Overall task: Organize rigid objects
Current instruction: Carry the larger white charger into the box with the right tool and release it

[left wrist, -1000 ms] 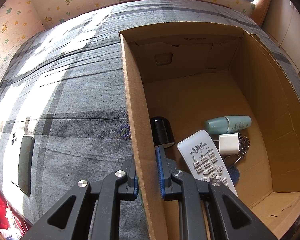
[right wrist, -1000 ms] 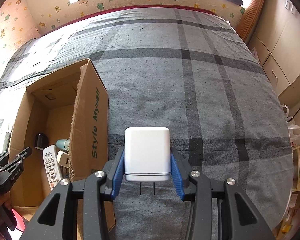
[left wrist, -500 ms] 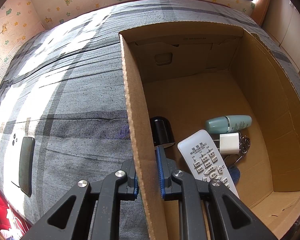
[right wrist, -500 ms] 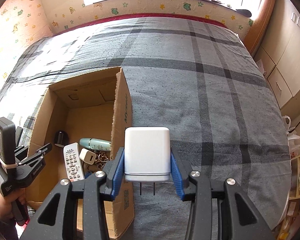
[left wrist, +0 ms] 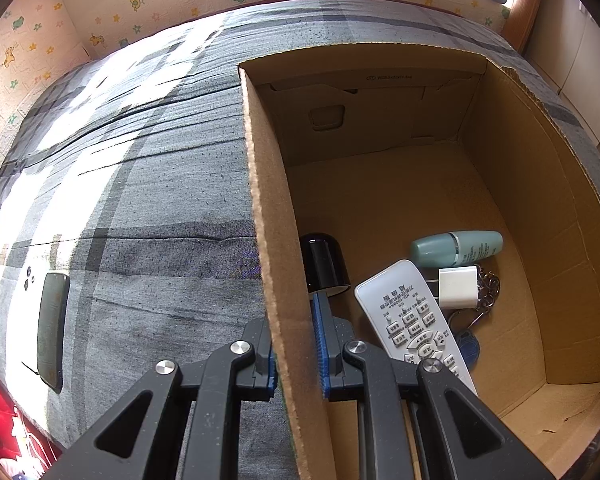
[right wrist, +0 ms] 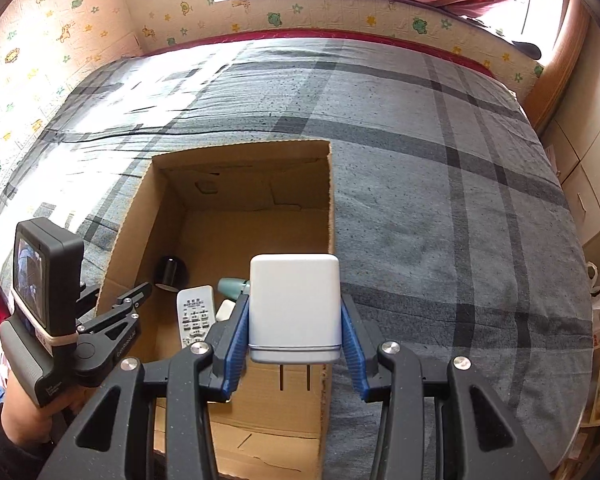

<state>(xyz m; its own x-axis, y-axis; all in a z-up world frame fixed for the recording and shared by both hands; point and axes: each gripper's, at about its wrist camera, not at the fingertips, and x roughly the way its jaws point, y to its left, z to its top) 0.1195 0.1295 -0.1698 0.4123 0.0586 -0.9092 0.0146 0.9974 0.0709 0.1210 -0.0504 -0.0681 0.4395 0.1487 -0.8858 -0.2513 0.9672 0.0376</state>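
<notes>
Cardboard box sits open on a bed covered in a grey plaid sheet; it's already got a few bits in the bottom. From the left wrist view you can see a white remote control, a small white plug adapter just beside it, a pale teal bottle lying on its side, a black cylinder thing tucked against the near wall, and a keyring with a blue fob partly under the remote; can't tell much more about the keys.

The left gripper is clamped tight on the box's side wall, one blue pad outside and one inside the cardboard; a hand is wrapped round its handle in the right wrist view.

The right gripper is only partly open, its blue pads pressed on either side of a chunky white charger block; prongs point back toward the camera. The charger hangs over the box's right wall, near the front corner, above the stuff inside; not touching the cardboard as far as I can tell.

A dark phone lies flat on the sheet left of the box, well apart from it.
</notes>
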